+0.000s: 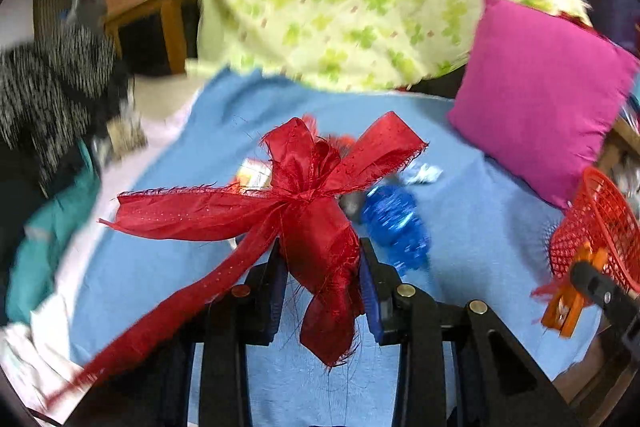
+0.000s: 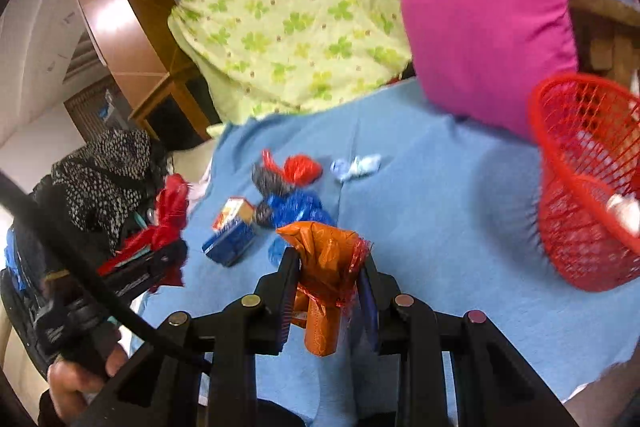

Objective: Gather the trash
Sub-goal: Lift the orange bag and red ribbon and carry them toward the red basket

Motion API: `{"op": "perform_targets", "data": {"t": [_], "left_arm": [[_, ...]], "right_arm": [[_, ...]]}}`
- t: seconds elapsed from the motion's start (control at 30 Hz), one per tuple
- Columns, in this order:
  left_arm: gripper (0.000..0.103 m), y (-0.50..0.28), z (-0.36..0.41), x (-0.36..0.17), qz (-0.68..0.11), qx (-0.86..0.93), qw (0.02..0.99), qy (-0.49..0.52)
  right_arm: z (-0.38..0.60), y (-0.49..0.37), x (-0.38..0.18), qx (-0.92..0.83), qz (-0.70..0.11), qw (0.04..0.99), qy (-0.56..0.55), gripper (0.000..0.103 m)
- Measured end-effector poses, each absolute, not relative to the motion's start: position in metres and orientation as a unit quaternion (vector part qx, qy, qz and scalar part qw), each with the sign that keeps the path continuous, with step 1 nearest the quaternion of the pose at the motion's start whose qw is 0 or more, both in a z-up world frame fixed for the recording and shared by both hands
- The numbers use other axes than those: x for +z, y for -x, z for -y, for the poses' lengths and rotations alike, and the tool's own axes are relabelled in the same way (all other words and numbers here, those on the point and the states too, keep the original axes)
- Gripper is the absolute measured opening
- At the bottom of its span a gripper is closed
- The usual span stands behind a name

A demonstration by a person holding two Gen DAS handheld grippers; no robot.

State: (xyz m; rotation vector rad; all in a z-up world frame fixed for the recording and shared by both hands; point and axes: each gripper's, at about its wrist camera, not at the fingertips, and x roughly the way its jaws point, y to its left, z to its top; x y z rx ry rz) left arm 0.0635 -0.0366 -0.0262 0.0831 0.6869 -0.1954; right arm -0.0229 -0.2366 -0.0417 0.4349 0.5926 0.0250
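My left gripper (image 1: pixel 323 259) is shut on a frayed red ribbon bow (image 1: pixel 308 195), held up above the blue cloth (image 1: pixel 472 239); its tails trail down to the left. My right gripper (image 2: pixel 330 263) is shut on a crumpled orange wrapper (image 2: pixel 320 283) with red mesh at its edge. On the cloth lie a blue foil wrapper (image 2: pixel 298 207), a red wrapper (image 2: pixel 300 169), a small blue and orange box (image 2: pixel 230 235) and a white crumpled paper (image 2: pixel 356 166). A red mesh basket (image 2: pixel 580 187) stands at the right with white scraps inside. The left gripper (image 2: pixel 160 251) with its ribbon also shows in the right wrist view.
A magenta cushion (image 2: pixel 484 23) and a green-patterned pillow (image 2: pixel 296 7) lie at the back of the cloth. A black and white speckled fabric (image 2: pixel 106 171) is heaped at the left, beside a wooden frame (image 2: pixel 120 15). A hand (image 2: pixel 76 379) grips the left tool.
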Motion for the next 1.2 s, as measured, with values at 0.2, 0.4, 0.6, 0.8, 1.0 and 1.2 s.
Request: {"op": "perform_targets", "data": {"t": [0.2,0.4,0.6,0.8,1.0,1.2], "left_arm": [[0.035,-0.023,0.067,0.011,-0.285,-0.116,0.947,-0.088],[0.036,-0.007,0.097,0.026,-0.265,-0.137,0.948,-0.114],[0.036,0.002,0.121,0.033,-0.254,-0.148,0.946,-0.136],[0.036,0.008,0.143,0.037,-0.246,-0.162,0.943,-0.154],[0.036,0.01,0.163,0.04,-0.243,-0.176,0.94,-0.165],[0.036,0.015,0.179,0.04,-0.241,-0.186,0.937,-0.174]], "right_arm": [[0.257,0.051,-0.014,-0.006,-0.249,0.945,-0.21,0.03],[0.277,0.08,0.008,-0.026,-0.214,0.955,-0.206,0.03],[0.293,0.096,0.019,-0.041,-0.193,0.958,-0.209,0.03],[0.315,0.11,0.022,-0.057,-0.177,0.957,-0.221,0.03],[0.333,0.118,0.025,-0.075,-0.166,0.956,-0.23,0.03],[0.348,0.124,0.027,-0.087,-0.158,0.955,-0.236,0.03]]}}
